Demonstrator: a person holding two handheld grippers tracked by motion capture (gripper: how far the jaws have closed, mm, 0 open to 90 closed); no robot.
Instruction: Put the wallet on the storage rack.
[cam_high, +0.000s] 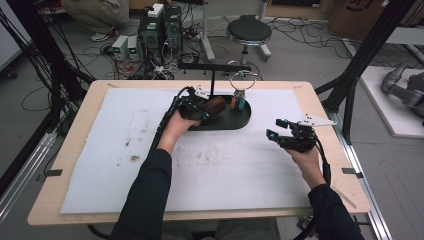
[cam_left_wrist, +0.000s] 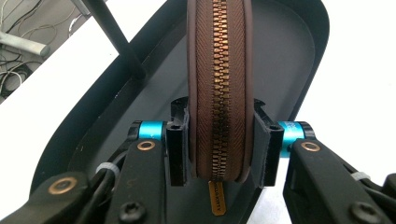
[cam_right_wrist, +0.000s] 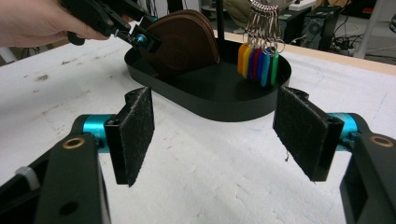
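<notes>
Pouch (cam_left_wrist: 219, 93) is the thing in play: one brown zip pouch, standing on edge inside the black tray (cam_high: 235, 122), towards its left end. The left gripper (cam_left_wrist: 219, 140) has it clamped, a pad flat against each side at a narrow-to-middling gap, zipper running straight up between the jaws. The brass zip pull (cam_left_wrist: 215, 198) hangs down below the pouch, over the tray floor.

The right gripper (cam_right_wrist: 215, 135) is spread wide with nothing between the pads, hanging over the mat (cam_high: 125, 150) off the tray's right end and well apart from it.

What's in the way: a thin black stand (cam_high: 212, 82) rises from the tray's back edge, its post just beside the pouch, with a crossbar over the tray. A key ring (cam_right_wrist: 259, 58) with coloured tags hangs at the tray's right end, the tags dipping inside the rim. From the right gripper view, the tray's front wall sits between its jaws and both the pouch and the tags.

Count: one pouch, one tray, one stand, one key ring, two grippers. The tags overlap, so five or six is my best call; can't pin it down.

Behind the tray, past the table (cam_high: 72, 150), there's one round stool (cam_high: 248, 31) plus a mess of cables and boxes.
</notes>
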